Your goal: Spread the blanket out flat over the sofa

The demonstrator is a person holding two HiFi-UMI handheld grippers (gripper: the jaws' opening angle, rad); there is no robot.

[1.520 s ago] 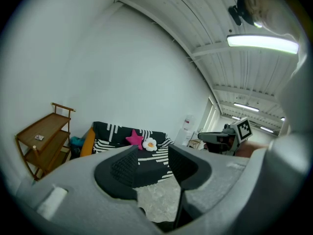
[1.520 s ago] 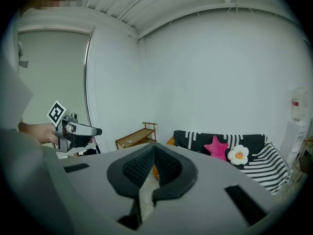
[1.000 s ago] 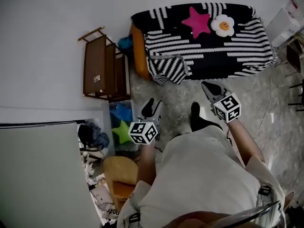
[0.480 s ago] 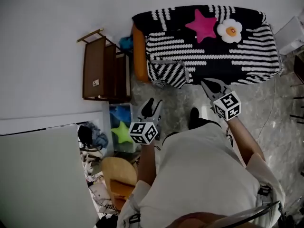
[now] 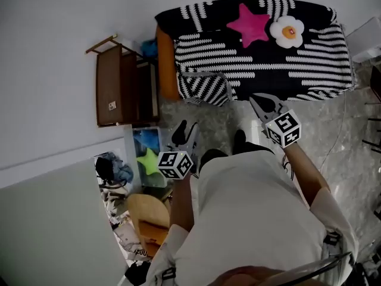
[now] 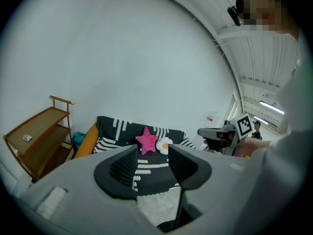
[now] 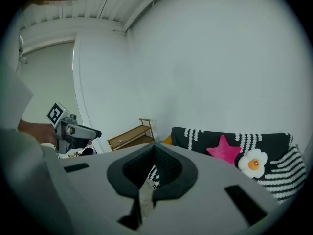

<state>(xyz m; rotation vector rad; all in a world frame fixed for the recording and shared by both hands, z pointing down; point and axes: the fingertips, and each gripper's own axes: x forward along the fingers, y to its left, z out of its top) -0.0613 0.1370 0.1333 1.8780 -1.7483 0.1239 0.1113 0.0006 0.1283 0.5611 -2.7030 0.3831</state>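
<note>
No legible text anywhere, only an unreadable small label (image 5: 111,105) on the wooden shelf (image 5: 110,76).

A plain white wall (image 5: 71,16) meets a grey marbled floor (image 5: 351,136). Against the wall stands a brown wooden shelf rack (image 5: 119,85), just beside the orange arm of the sofa (image 5: 166,64). Nearer, a round wooden stool (image 5: 149,210) sits by a heap of clutter (image 5: 113,171). Overhead, a white slatted ceiling (image 6: 254,58) carries a strip light (image 6: 271,106).
</note>
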